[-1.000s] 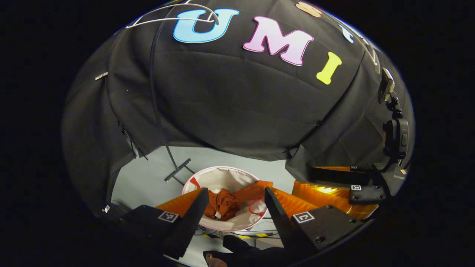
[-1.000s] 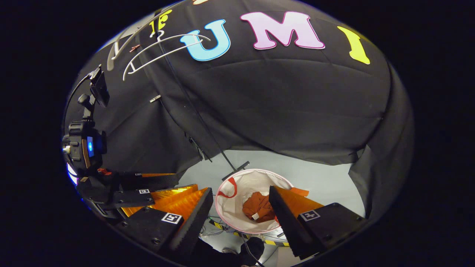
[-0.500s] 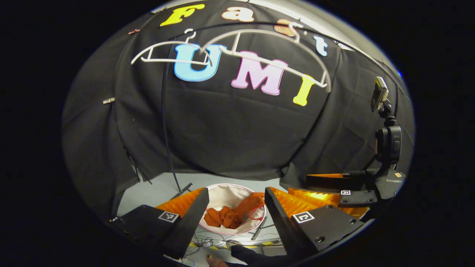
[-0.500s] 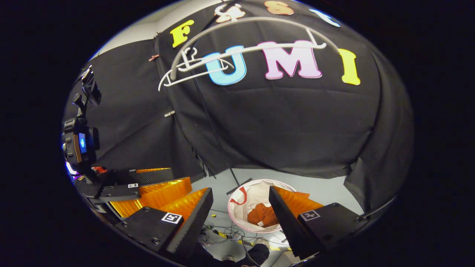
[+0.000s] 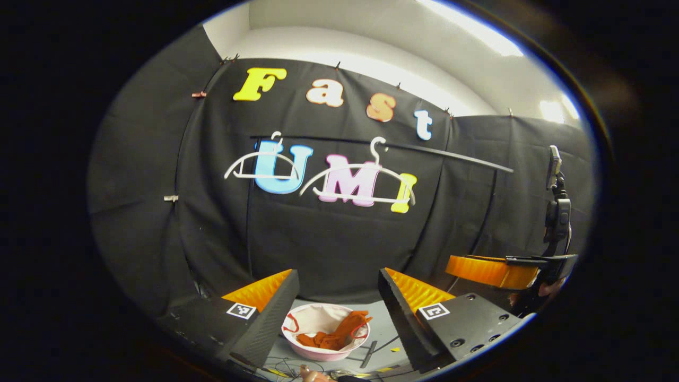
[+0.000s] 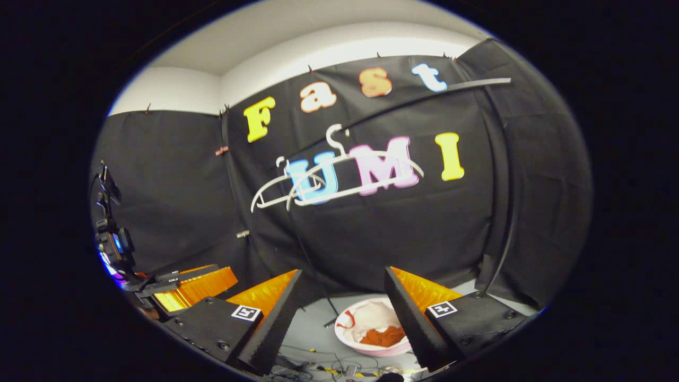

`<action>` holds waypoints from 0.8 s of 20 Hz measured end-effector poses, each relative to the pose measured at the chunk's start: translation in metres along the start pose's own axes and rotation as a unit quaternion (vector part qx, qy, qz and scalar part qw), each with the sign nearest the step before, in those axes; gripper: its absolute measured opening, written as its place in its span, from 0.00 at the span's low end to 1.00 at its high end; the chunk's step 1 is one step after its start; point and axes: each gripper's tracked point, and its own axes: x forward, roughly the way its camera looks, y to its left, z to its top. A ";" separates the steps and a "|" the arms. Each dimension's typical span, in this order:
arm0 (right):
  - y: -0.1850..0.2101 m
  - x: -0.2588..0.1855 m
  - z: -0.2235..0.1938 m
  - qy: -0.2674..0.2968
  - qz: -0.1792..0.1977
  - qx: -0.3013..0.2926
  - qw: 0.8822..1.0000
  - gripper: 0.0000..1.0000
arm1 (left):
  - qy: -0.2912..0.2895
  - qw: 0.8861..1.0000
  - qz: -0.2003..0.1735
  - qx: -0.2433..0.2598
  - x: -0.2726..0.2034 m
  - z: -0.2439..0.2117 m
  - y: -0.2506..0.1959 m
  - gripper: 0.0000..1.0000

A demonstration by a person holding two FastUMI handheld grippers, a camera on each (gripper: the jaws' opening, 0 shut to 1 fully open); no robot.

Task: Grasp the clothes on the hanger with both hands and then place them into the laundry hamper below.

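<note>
Both grippers are sitting with their fingers spread wide and nothing between them. The left gripper (image 5: 334,297) is aiming at the booth wall, with the laundry hamper (image 5: 324,353) showing low down between its fingers. The orange clothes (image 5: 335,334) are lying crumpled inside the hamper, one strip running up and over toward the rim on the right. The right gripper (image 6: 344,300) is looking the same way, its hamper (image 6: 371,339) just left of its right finger. Higher up, two bare white hangers (image 5: 358,183) are hanging off a black rail (image 5: 424,149), their long bars running side to side.
</note>
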 end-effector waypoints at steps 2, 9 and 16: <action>0.011 -0.021 0.030 -0.045 -0.001 -0.002 0.999 0.94 | -0.036 0.999 -0.010 0.007 -0.020 0.029 -0.013 0.95; 0.018 -0.064 0.110 -0.163 -0.011 -0.014 0.986 1.00 | -0.148 0.988 -0.040 0.024 -0.061 0.107 -0.060 0.96; 0.008 -0.088 0.170 -0.261 0.000 -0.049 0.964 0.97 | -0.200 0.978 -0.003 0.056 -0.065 0.128 -0.095 0.95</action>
